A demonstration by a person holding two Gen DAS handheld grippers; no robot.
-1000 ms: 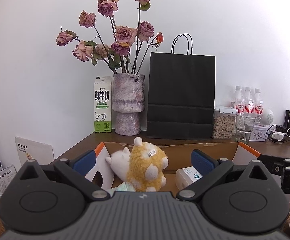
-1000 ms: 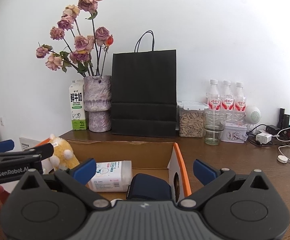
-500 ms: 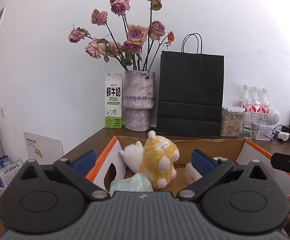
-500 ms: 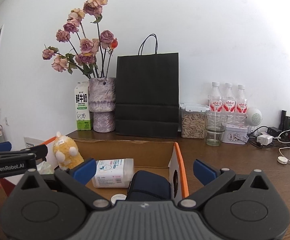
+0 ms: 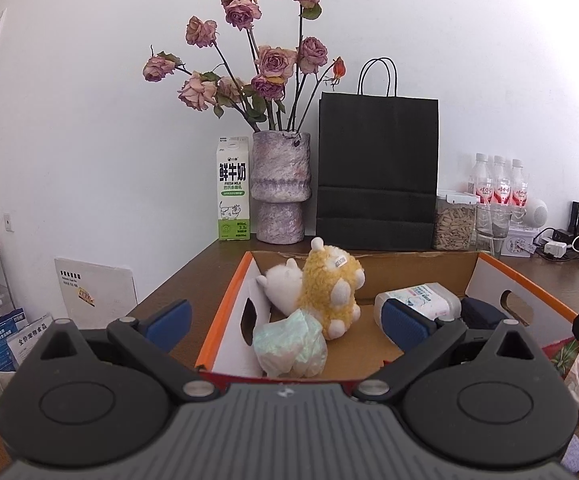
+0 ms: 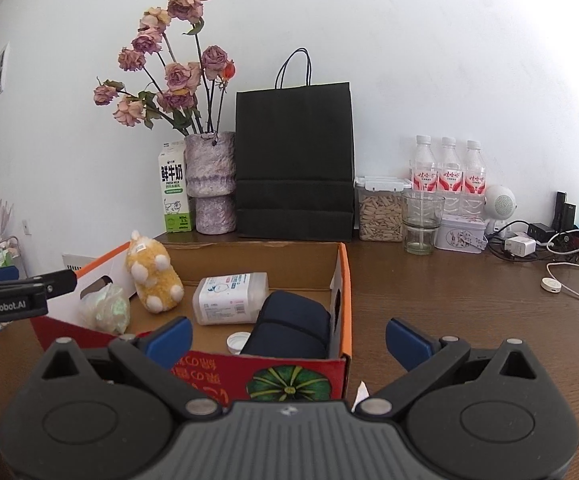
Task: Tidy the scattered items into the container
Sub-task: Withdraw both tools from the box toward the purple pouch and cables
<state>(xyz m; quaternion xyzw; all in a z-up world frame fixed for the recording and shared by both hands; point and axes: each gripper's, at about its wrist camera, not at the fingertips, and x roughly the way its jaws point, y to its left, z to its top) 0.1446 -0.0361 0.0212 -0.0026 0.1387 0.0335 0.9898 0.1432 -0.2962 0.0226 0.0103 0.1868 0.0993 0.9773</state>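
Both hand-held grippers, left [image 5: 285,320] and right [image 6: 289,338], gape wide, empty, before the box [image 6: 343,280].

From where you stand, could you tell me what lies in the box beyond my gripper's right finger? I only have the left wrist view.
Observer: A navy pouch lies against the right wall of the cardboard box, beside a white bottle lying on its side.
Operator: Thank you. Is there anything small nearby that I might miss?
Observer: Yes, a white cap lies loose on the box floor, at the pouch's near left corner.
Operator: And is the right gripper carrying anything?
Observer: No. The right gripper is open and empty, its fingers either side of the box's near right corner.
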